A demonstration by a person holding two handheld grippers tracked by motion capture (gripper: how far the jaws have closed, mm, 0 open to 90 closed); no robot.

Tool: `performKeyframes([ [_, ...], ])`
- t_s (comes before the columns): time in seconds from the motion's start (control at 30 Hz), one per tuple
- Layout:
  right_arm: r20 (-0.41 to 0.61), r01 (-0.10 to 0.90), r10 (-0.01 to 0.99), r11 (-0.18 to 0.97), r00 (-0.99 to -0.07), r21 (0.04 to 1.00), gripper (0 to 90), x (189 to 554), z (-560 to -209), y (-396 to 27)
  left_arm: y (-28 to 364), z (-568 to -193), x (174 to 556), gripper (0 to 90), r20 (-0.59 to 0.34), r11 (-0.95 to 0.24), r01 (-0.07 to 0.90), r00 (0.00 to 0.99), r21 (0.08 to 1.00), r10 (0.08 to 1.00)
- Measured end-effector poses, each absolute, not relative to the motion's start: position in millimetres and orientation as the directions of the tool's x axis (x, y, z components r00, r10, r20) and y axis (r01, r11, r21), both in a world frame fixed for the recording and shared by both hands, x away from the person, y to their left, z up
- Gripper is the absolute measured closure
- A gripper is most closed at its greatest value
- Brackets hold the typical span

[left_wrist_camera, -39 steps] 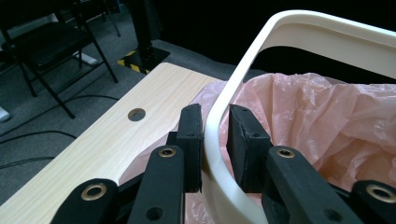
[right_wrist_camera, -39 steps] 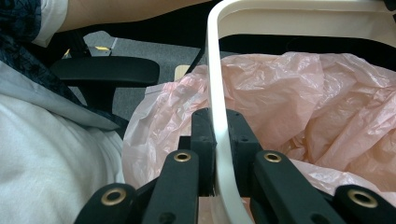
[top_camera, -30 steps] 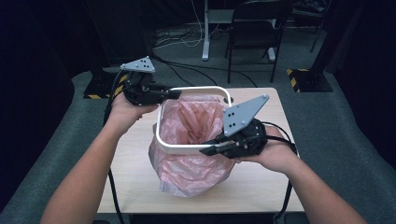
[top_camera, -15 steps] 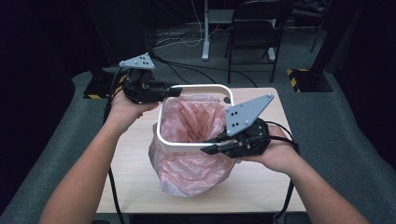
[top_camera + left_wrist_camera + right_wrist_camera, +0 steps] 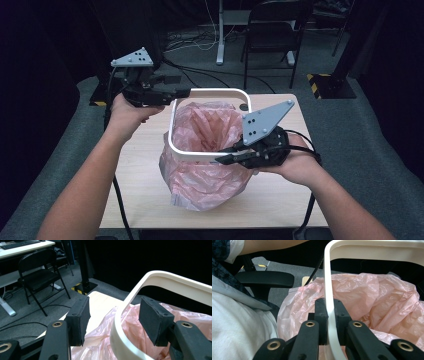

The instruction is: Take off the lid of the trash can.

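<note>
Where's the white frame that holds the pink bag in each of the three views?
High view: white frame at center, above the table.
Left gripper view: it curves from bottom center to upper right, between the open left claw pads.
Right gripper view: vertical bar at center, clamped by the right claw.
Shared landmark: pink bag.

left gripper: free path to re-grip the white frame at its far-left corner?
Probably yes. The left gripper has just been opening, and the white frame sits between its pads untouched, only the pink bag beside it. The right gripper clamps the near rail.
</note>
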State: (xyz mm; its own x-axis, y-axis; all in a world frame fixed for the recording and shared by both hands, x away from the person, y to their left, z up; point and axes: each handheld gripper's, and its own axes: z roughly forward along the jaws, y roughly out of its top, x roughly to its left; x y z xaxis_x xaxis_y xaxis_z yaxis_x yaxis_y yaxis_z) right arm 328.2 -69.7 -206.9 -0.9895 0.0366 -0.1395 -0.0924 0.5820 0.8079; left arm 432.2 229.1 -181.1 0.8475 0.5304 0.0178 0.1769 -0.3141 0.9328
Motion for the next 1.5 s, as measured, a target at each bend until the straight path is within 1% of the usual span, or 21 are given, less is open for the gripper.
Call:
performKeyframes([
  [0.37, -0.134, -0.048, 0.108, 0.577, -0.985, 0.816, 84.1, 334, -207, -89, 245, -182, 422, 42.0, 0.028, -0.304, 0.162, 0.843, 0.939, 0.537],
  [0.63, -0.141, -0.003, 0.202, 0.561, -0.969, 0.828, 84.0, 341, -209, -110, 254, -199, 415, 42.1, 0.018, -0.304, 0.177, 0.838, 0.936, 0.545],
  [0.93, -0.105, 0.066, 0.296, 0.515, -0.949, 0.855, 83.8, 356, -215, -135, 258, -217, 404, 42.3, 0.029, -0.319, 0.170, 0.844, 0.932, 0.536],
  [1.1, -0.088, 0.075, 0.304, 0.485, -0.949, 0.871, 83.8, 357, -213, -144, 256, -223, 400, 42.3, 0.030, -0.326, 0.168, 0.851, 0.930, 0.525],
  [1.23, -0.111, 0.064, 0.323, 0.487, -0.940, 0.871, 83.9, 353, -210, -148, 255, -225, 398, 42.3, 0.030, -0.330, 0.168, 0.854, 0.929, 0.520],
  [1.5, -0.129, 0.079, 0.379, 0.487, -0.917, 0.870, 83.8, 355, -209, -159, 253, -228, 396, 42.3, 0.032, -0.334, 0.165, 0.859, 0.928, 0.512],
])
